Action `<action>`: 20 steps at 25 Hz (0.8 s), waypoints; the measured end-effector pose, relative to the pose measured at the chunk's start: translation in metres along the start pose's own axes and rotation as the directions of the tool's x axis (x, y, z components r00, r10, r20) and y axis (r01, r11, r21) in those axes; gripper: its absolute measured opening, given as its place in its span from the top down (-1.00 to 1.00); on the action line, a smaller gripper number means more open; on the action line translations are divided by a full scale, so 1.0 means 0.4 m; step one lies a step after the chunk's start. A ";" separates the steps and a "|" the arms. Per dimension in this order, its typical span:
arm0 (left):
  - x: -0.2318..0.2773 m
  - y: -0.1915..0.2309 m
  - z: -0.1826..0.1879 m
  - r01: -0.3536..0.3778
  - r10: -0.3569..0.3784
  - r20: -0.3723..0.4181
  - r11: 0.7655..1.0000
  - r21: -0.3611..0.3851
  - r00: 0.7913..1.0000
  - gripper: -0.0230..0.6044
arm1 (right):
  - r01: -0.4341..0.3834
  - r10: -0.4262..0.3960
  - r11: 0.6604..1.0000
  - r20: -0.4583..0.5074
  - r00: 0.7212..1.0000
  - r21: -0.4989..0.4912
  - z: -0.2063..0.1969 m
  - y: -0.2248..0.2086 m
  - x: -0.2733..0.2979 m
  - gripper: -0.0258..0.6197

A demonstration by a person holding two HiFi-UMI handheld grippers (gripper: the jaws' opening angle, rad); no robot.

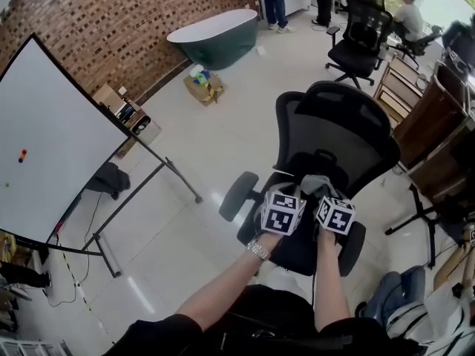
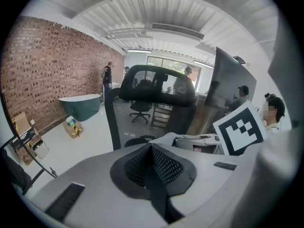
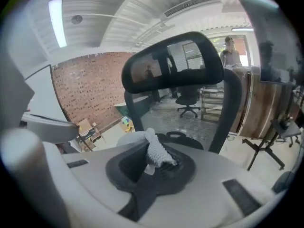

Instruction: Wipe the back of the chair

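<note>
The black mesh-backed office chair stands right in front of the person. Both grippers are held low over its seat and face the backrest, with the curved black headrest above them. The right gripper has its jaws pinched on a bunched fold of a white nubbly cloth, which sticks up limply from the pads. The left gripper has its jaws pressed together with nothing between them.

The cloth looks light, soft and floppy, so the pinch at the bunch should hold it. A loose end may drag or fold under as it is pushed across the back. The mesh of the backrest is see-through and probably gives under pressure, while the black rim looks stiff. A chair of this kind is likely to swivel or roll on a smooth floor when pressed, so the rim or headrest is the sensible place for the free gripper to steady it.

The glossy white floor reflects the light. To the left is a large whiteboard on a metal stand. Further off are a red brick wall, a dark green freestanding bathtub and a second black office chair. Brown wooden cabinets stand to the right, and people are at the far end of the room
</note>
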State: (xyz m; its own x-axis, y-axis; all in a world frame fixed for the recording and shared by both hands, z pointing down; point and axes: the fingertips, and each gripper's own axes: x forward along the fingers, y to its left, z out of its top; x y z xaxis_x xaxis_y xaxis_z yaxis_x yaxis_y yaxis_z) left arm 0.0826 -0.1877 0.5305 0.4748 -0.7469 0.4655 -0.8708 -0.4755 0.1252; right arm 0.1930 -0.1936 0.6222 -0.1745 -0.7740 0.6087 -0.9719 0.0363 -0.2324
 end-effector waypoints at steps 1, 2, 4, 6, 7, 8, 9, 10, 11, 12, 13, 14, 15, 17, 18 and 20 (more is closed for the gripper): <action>-0.009 -0.010 -0.001 0.015 -0.015 0.006 1.000 0.010 1.000 0.92 | -0.004 0.004 1.000 0.009 1.000 0.005 -0.007 0.017 -0.024 0.82; -0.022 -0.018 -0.007 0.029 -0.029 0.008 0.999 0.017 1.000 0.92 | -0.009 0.009 1.000 0.019 1.000 0.008 -0.013 0.036 -0.051 0.81; -0.063 -0.028 -0.019 0.051 -0.051 0.008 0.998 0.026 0.999 0.92 | -0.023 0.022 1.000 0.047 0.999 0.009 -0.017 0.087 -0.112 0.81; -0.115 -0.041 -0.027 0.083 -0.083 0.010 0.996 0.045 0.996 0.92 | -0.024 0.023 1.000 0.054 0.998 0.017 -0.043 0.124 -0.168 0.81; -0.142 -0.047 -0.032 0.100 -0.101 0.014 0.993 0.058 0.995 0.92 | -0.018 0.017 1.000 0.056 0.998 0.021 -0.061 0.136 -0.193 0.81; -0.169 -0.048 -0.041 0.112 -0.114 0.019 0.991 0.070 0.993 0.92 | -0.007 0.006 1.000 0.066 0.998 0.022 -0.078 0.147 -0.220 0.81; -0.199 -0.043 -0.055 0.120 -0.122 0.023 0.990 0.078 0.992 0.92 | 0.006 -0.008 1.000 0.081 0.997 0.022 -0.093 0.161 -0.247 0.81; -0.231 -0.035 -0.073 0.123 -0.126 0.025 0.989 0.080 0.992 0.92 | 0.022 -0.024 0.999 0.098 0.995 0.024 -0.109 0.178 -0.277 0.81; -0.265 -0.026 -0.095 0.126 -0.128 0.023 0.989 0.076 0.991 0.92 | 0.038 -0.041 0.999 0.110 0.993 0.028 -0.132 0.196 -0.309 0.81; -0.300 -0.017 -0.119 0.129 -0.130 0.018 0.989 0.068 0.991 0.92 | 0.051 -0.055 0.998 0.113 0.992 0.038 -0.163 0.215 -0.342 0.81; -0.333 -0.009 -0.141 0.132 -0.133 0.012 0.989 0.060 0.991 0.92 | 0.058 -0.063 0.997 0.109 0.992 0.048 -0.196 0.237 -0.370 0.81; -0.362 -0.001 -0.161 0.136 -0.136 0.006 0.989 0.054 0.991 0.92 | 0.061 -0.066 0.997 0.106 0.992 0.054 -0.224 0.262 -0.395 0.81; -0.386 0.004 -0.179 0.141 -0.141 -0.002 0.989 0.053 0.990 0.92 | 0.063 -0.068 0.996 0.106 0.992 0.055 -0.245 0.288 -0.418 0.81; -0.422 0.004 -0.211 0.156 -0.155 -0.018 0.986 0.057 0.988 0.92 | 0.060 -0.064 0.997 0.107 0.992 0.044 -0.270 0.338 -0.456 0.81; -0.436 -0.001 -0.223 0.164 -0.163 -0.024 0.985 0.062 0.986 0.92 | 0.054 -0.057 0.998 0.104 0.993 0.034 -0.279 0.359 -0.472 0.81; -0.459 -0.018 -0.235 0.180 -0.178 -0.027 0.981 0.078 0.984 0.92 | 0.040 -0.041 0.999 0.090 0.995 0.016 -0.295 0.391 -0.494 0.81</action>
State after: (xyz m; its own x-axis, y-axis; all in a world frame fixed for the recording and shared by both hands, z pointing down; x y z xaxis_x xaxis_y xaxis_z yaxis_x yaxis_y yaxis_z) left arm -0.0102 -0.0035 0.5265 0.6185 -0.6377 0.4590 -0.7588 -0.6365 0.1382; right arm 0.0569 0.0396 0.5553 -0.1192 -0.8288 0.5467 -0.9755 -0.0047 -0.2198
